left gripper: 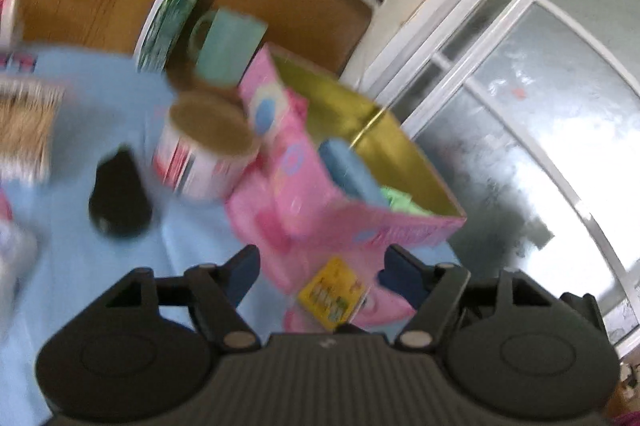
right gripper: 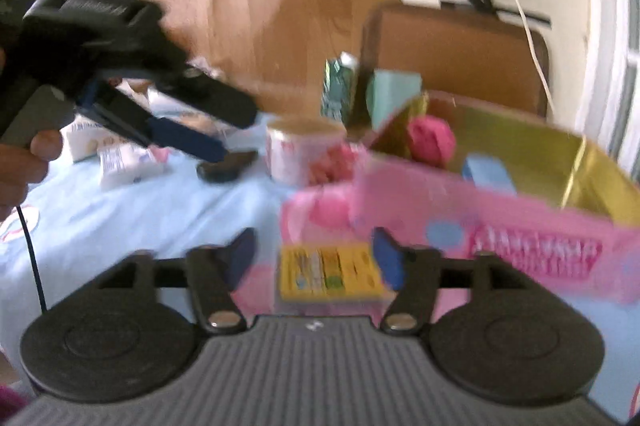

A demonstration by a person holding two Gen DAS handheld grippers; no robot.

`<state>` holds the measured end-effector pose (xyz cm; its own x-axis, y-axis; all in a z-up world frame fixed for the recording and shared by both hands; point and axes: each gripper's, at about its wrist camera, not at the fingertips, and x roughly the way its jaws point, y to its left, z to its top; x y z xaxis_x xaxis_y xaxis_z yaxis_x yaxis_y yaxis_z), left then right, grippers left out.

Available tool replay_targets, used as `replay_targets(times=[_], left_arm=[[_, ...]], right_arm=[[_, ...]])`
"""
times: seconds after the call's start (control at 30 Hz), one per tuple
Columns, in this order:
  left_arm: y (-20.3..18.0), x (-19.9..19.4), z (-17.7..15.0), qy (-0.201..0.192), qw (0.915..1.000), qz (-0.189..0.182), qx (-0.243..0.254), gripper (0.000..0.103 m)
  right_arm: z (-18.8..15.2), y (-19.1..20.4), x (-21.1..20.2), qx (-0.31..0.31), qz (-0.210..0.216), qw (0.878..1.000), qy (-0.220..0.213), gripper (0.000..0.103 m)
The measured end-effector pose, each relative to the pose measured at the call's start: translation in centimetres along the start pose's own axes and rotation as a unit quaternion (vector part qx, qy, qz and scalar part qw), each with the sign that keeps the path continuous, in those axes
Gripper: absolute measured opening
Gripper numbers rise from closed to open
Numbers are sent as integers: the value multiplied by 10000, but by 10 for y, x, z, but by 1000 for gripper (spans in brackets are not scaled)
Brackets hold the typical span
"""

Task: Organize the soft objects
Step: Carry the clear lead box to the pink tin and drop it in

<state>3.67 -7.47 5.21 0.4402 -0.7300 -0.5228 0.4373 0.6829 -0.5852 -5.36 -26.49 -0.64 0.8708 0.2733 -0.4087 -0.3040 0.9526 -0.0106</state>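
- Blue-padded jaws of the right gripper [right gripper: 314,262] stand apart, nothing pinched, a yellow card [right gripper: 330,272] lying just ahead between them.
- Left gripper [left gripper: 320,272] is likewise parted and empty before the pink box [left gripper: 340,222].
- Inside the gold-lined box rest a blue roll [left gripper: 344,166], a green cloth [left gripper: 400,204] and a red ball [right gripper: 432,140].
- Beside the box, on the pale blue tablecloth [left gripper: 100,286], stand a white tub [left gripper: 204,154], a black mouse-like object [left gripper: 118,198] and a teal mug [left gripper: 228,46].

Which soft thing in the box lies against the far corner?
The pink bundle, deep in the box's far corner; the blue roll sits nearer, and the green one beside it.
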Motion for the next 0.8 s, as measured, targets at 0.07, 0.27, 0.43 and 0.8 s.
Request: replay_targets(times=[0.07, 0.27, 0.43, 0.8], left_arm=[[3, 10, -3, 158, 9998, 82, 10, 73], [-18, 61, -3, 630, 9954, -8, 722, 74], [-17, 85, -17, 936, 9927, -507, 573, 75], [-41, 50, -31, 672, 9948, -477, 593, 75]], right_arm=[[-10, -3, 2, 183, -29, 9997, 173, 90], [-19, 6, 10, 404, -46, 9977, 542, 89], [-18, 14, 21, 318, -331, 9980, 423, 88], [-20, 15, -4, 305, -485, 9983, -82, 74]])
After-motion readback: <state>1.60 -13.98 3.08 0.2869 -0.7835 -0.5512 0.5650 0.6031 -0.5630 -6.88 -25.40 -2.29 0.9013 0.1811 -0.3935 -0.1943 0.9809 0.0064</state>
